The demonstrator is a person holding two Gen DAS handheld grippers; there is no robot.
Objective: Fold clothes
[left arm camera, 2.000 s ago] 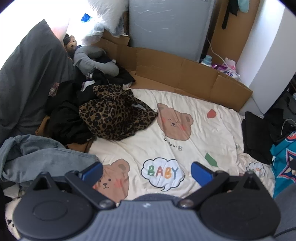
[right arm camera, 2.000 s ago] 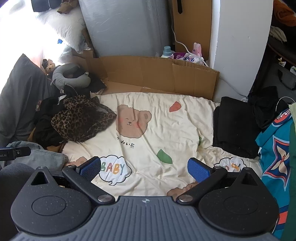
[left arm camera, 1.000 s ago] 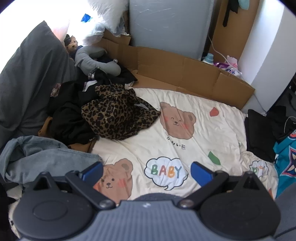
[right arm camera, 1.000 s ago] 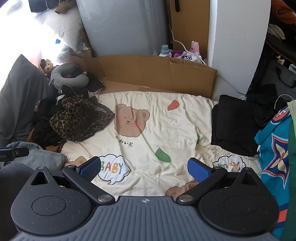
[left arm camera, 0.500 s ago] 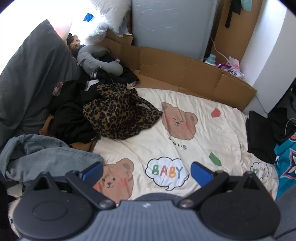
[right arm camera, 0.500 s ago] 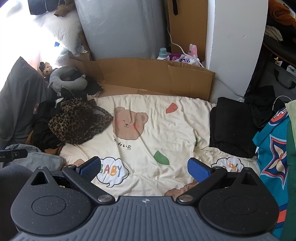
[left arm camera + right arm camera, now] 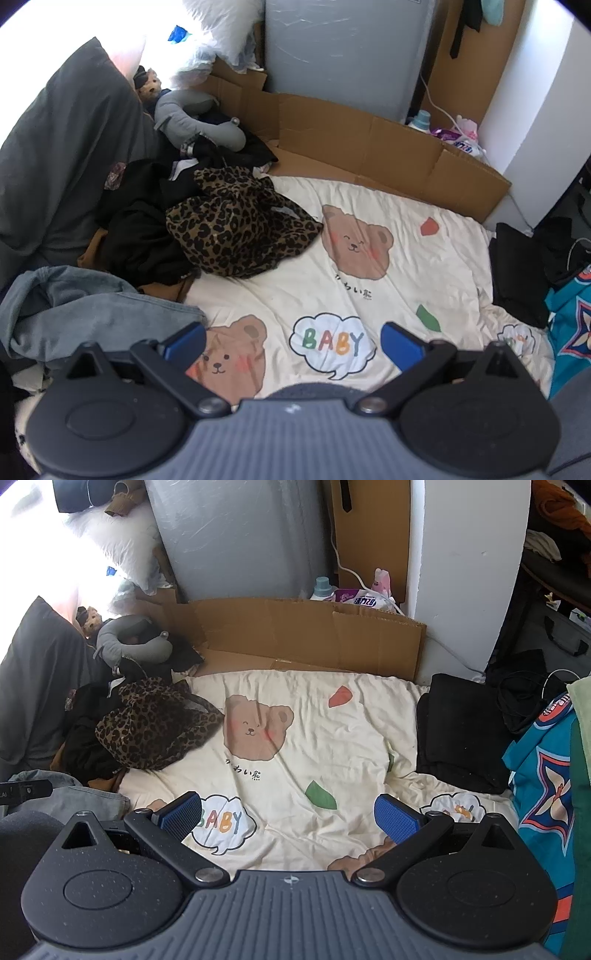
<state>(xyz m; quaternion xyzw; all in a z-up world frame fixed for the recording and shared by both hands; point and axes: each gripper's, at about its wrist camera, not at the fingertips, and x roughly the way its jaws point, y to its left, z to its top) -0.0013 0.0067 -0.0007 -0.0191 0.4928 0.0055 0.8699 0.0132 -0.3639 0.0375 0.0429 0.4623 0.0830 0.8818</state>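
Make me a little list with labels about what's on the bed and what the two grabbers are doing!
left gripper: open, empty, above blanket
right gripper: open, empty, above blanket
bear blanket: spread flat, middle bare
leopard-print garment: crumpled, left side of blanket
denim garment: bunched, near left
black folded clothes: right edge
cardboard: behind blanket

Leopard-print garment point(image 7: 236, 236) on the cream bear-print blanket's point(image 7: 369, 280) left edge, crumpled blue denim jeans point(image 7: 85, 310) nearer left, folded black garment point(image 7: 461, 731) at right, brown cardboard sheet point(image 7: 369, 155) behind.

Matt cotton bear blanket point(image 7: 388, 295), leopard cloth point(image 7: 236, 236), rough cardboard point(image 7: 369, 147), denim point(image 7: 92, 314)
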